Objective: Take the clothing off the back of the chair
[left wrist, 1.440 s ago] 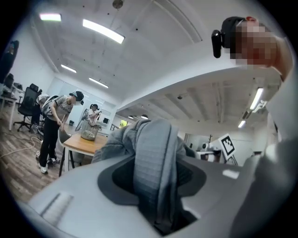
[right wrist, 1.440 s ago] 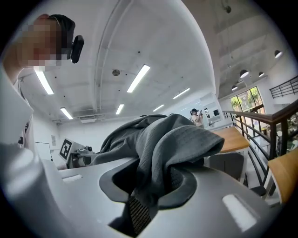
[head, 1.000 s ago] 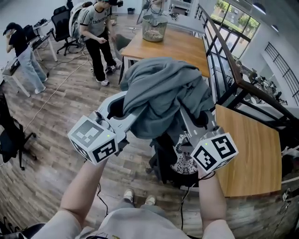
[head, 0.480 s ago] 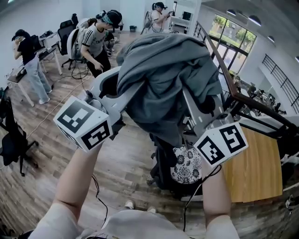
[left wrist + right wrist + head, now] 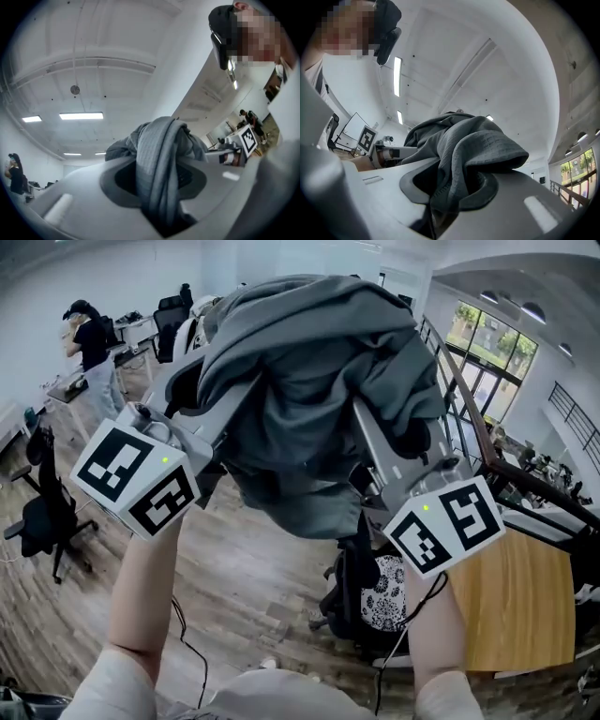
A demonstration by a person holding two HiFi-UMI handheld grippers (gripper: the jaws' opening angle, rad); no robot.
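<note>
A grey garment [image 5: 309,381] hangs bunched between both grippers, lifted high above the black chair [image 5: 354,601] it came from. My left gripper [image 5: 220,381] is shut on a fold at its left side, and my right gripper [image 5: 389,418] is shut on its right side. The cloth hides the jaw tips in the head view. In the left gripper view a thick roll of the grey garment [image 5: 159,164] is pinched in the left gripper [image 5: 159,187]. Grey garment folds [image 5: 464,154] spill over the right gripper [image 5: 454,197] in its own view. Both point up toward the ceiling.
A floral cushion [image 5: 384,596] sits on the chair below. To the right is a wooden table [image 5: 516,606], with a railing [image 5: 478,427] beyond it. A black office chair [image 5: 47,512] stands at the left. A person [image 5: 89,343] stands at desks at the back left.
Both grippers have risen together, carrying the grey garment up and away from the chair back. The chair now shows lower in the head view.
</note>
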